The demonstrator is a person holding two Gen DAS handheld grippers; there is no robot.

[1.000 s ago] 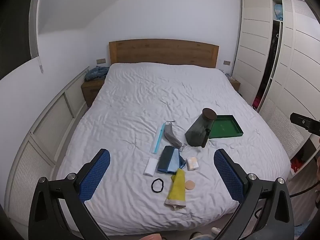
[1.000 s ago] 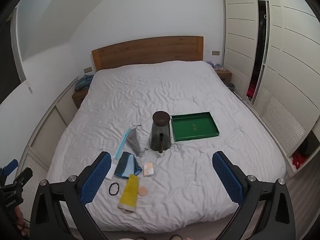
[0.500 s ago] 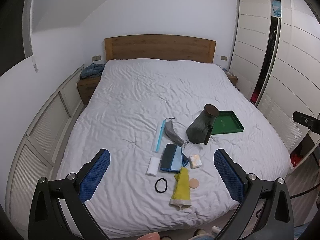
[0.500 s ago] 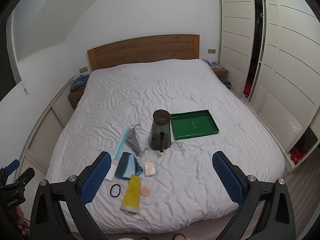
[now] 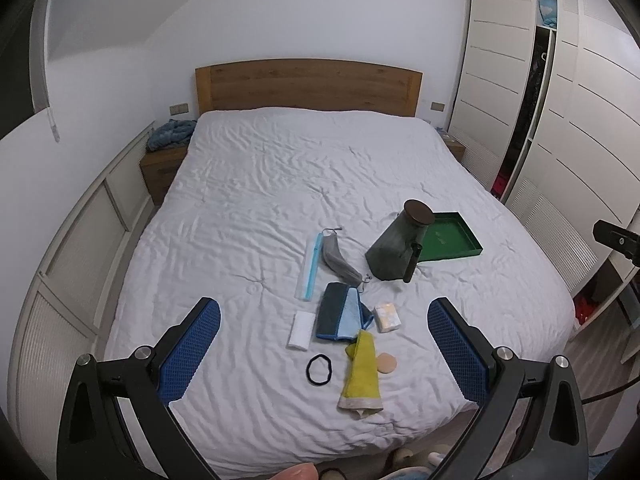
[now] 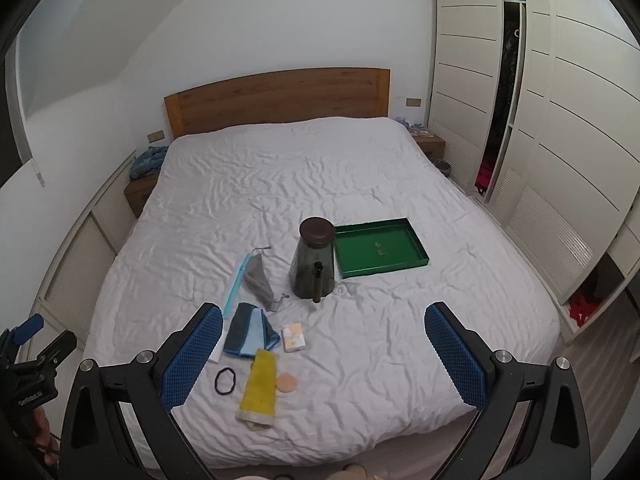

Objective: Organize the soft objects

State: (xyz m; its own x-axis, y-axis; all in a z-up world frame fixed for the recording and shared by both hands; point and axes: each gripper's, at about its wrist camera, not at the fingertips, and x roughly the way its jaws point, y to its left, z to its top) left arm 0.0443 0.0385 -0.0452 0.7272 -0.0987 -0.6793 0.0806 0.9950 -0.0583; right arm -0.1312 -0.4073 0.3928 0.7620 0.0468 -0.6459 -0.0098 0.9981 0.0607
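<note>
Two tools hang over the foot of the bed (image 5: 280, 184), both spread wide and holding nothing: the left tool (image 5: 323, 340) and the right tool (image 6: 323, 344). All the soft things lie ahead of and below them on the white cover, none of them touched.

From the left tool the cluster lies straight ahead, between its fingers; from the right tool it lies ahead and to the left, near that tool's left finger. So I judge the left one better placed for a first pick. The nearest piece is the yellow cloth (image 5: 362, 376), its long axis running away from the tool, roughly along the line of approach, so a pinch would best cross its narrow width.

Counted: one yellow cloth, one black hair tie (image 5: 319, 369) just beside it on the left, one round tan puff (image 5: 386, 363) just on its right, one folded blue cloth (image 5: 340, 312), one white pad (image 5: 301, 330), one small pale packet (image 5: 387, 317), one grey drawstring pouch (image 5: 338, 258), one long light-blue packet (image 5: 310, 266). Farther off stand one dark lidded jar (image 6: 314, 262) and one green tray (image 6: 380, 246), touching or nearly so; the tray looks bare and is probably where things go.
</note>
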